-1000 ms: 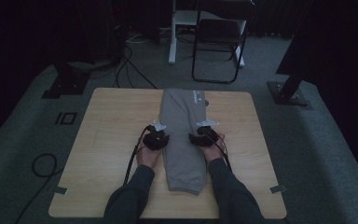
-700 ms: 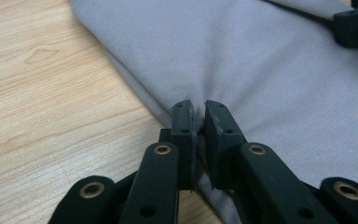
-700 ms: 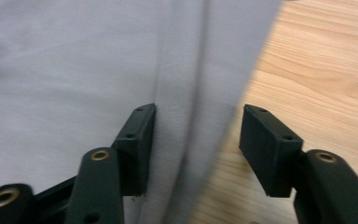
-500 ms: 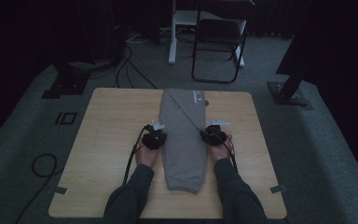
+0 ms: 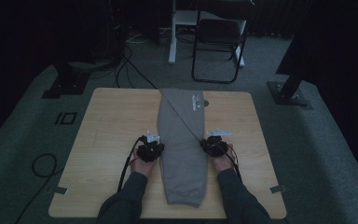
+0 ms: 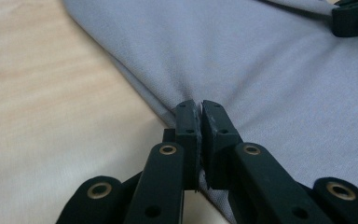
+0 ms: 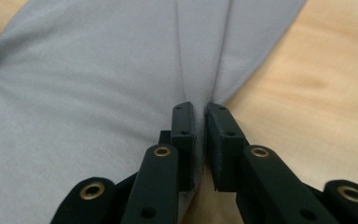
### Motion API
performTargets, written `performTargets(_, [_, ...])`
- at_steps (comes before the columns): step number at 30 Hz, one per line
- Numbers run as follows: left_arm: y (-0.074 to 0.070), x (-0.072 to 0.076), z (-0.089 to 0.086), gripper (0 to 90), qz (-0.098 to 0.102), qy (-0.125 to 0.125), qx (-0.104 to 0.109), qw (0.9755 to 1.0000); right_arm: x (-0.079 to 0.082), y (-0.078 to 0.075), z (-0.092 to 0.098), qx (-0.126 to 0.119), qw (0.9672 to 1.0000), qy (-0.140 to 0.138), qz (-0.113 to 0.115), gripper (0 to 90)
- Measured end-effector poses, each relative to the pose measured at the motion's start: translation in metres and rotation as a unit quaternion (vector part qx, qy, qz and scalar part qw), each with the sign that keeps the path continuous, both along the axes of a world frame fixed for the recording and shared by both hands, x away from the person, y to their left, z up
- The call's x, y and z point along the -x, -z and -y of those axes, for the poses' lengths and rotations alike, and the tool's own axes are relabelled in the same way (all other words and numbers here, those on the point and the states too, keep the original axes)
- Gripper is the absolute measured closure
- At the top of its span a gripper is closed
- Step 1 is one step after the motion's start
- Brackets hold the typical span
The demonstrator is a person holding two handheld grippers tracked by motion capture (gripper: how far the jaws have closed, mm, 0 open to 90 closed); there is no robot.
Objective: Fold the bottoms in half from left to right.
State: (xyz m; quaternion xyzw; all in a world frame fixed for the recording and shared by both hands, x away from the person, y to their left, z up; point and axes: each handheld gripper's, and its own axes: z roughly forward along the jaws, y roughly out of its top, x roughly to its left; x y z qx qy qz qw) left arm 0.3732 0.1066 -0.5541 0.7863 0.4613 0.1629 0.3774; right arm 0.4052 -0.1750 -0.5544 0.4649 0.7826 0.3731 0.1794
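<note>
Lying lengthwise down the middle of one pale wooden bench (image 5: 107, 140) is one grey garment (image 5: 182, 154), folded into a long narrow strip. It looks like a pair of sweatpants. Its far end reaches the bench's back edge, where a small printed label (image 5: 196, 101) shows on the cloth, and its near end stops just short of the front edge. One dark cord or seam line runs slantwise across the upper part of the garment.

Two tools are at work, one on each long edge of the garment, about halfway along it. The left tool (image 5: 151, 150) sits at the garment's left edge; its jaws have just been closing and are now clamped on a pinch of the grey cloth, which puckers toward them in the left gripper view (image 6: 198, 108). The right tool (image 5: 213, 144) sits at the garment's right edge; its jaws have also just been closing and grip a fold of the same cloth, seen bunching into two creases in the right gripper view (image 7: 199, 109).

Two dark-sleeved forearms come in from the near side of the garment, one to each tool.

Beyond the garment's far end, on the grey floor, stands one black folding chair (image 5: 219, 42).
</note>
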Motion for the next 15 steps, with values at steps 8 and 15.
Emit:
performTargets(8, [0.000,0.051,-0.001,85.5,-0.002,-0.002,0.000,1.0000,0.043,-0.004,0.006,-0.002,0.9992,-0.029,-0.029,81.6])
performTargets(15, [-0.001,0.072,-0.003,78.3,-0.006,0.009,-0.003,0.9999,0.057,-0.006,0.014,-0.030,0.9967,-0.038,-0.064,77.1])
